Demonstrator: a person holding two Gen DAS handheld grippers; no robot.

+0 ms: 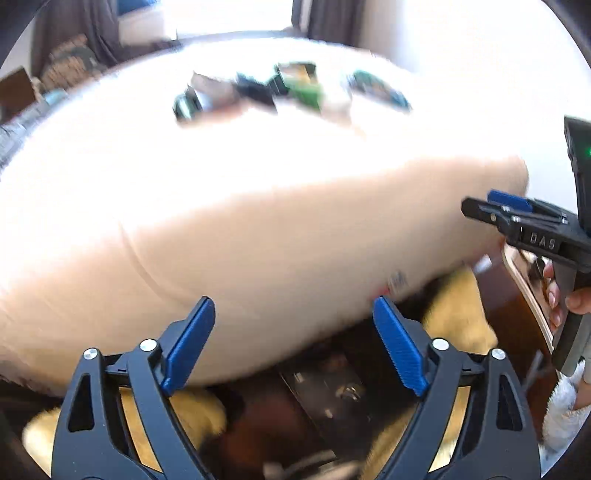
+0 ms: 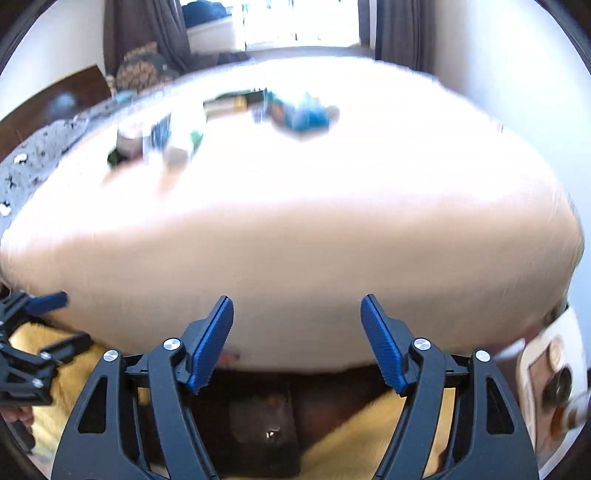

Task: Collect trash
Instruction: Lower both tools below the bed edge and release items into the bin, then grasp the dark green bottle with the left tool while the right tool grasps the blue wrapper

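Note:
Both views are motion-blurred. A pale cream bed [image 1: 277, 229] fills both views [image 2: 295, 240]. Several pieces of trash lie on its far part: a green packet [image 1: 304, 92], a dark wrapper [image 1: 255, 92], a blue-green packet [image 1: 380, 90] and a dark item at the left [image 1: 188, 105]. In the right wrist view I see a blue wrapper [image 2: 306, 116], a white bottle-like item [image 2: 181, 136] and a dark box [image 2: 236, 103]. My left gripper [image 1: 293, 314] is open and empty at the bed's near edge. My right gripper [image 2: 297, 314] is open and empty there too; it also shows in the left wrist view [image 1: 480, 206].
A yellow fluffy rug [image 1: 458, 310] and dark floor items [image 1: 332, 391] lie below the bed edge. A patterned cushion [image 2: 144, 66] and dark curtains [image 2: 147, 29] stand at the far left. A grey blanket [image 2: 37, 155] lies left of the bed. A white printed bag [image 2: 550, 384] is at the right.

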